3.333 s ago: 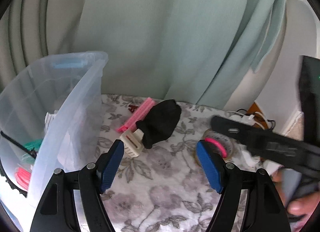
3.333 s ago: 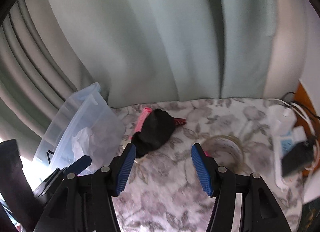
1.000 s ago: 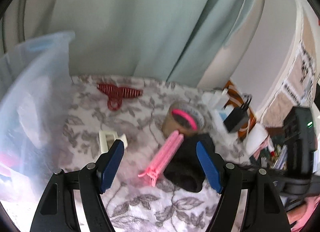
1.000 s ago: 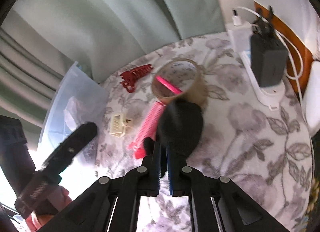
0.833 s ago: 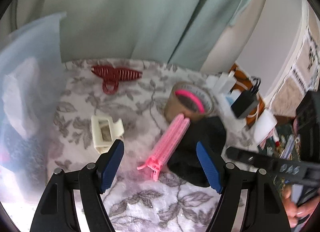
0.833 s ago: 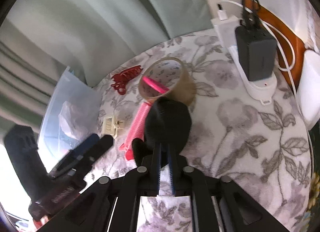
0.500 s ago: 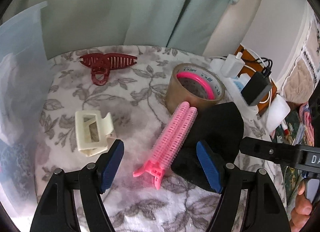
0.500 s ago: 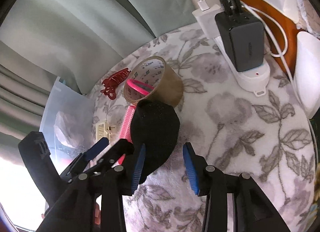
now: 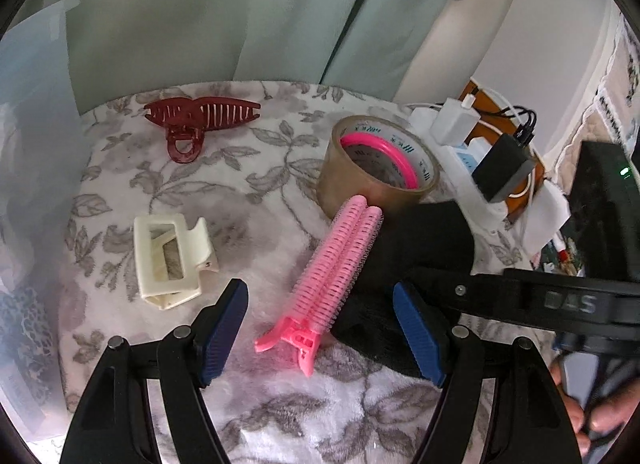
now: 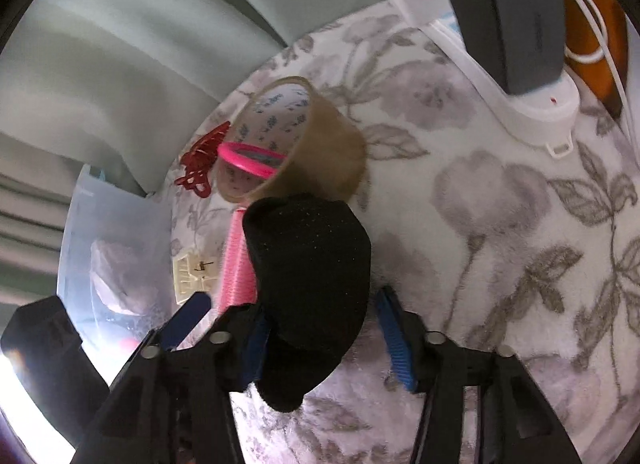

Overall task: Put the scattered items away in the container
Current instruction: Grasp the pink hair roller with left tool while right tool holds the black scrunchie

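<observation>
On the floral cloth lie a pink roller clip, a cream hair clip, a dark red claw clip, a brown tape roll with a pink ring inside, and a black sock. My left gripper is open, its jaws astride the pink clip's handle end. My right gripper is open with its jaws either side of the black sock, which lies partly over the pink clip. The clear plastic container stands at the left.
A white power strip with a black charger and cables lies at the right edge of the cloth. Green curtains hang behind. The container holds several items, blurred through its wall.
My right gripper was shut on the sock, moved it to the right off the clips, then opened. My left gripper moved in low over the pink clip.
</observation>
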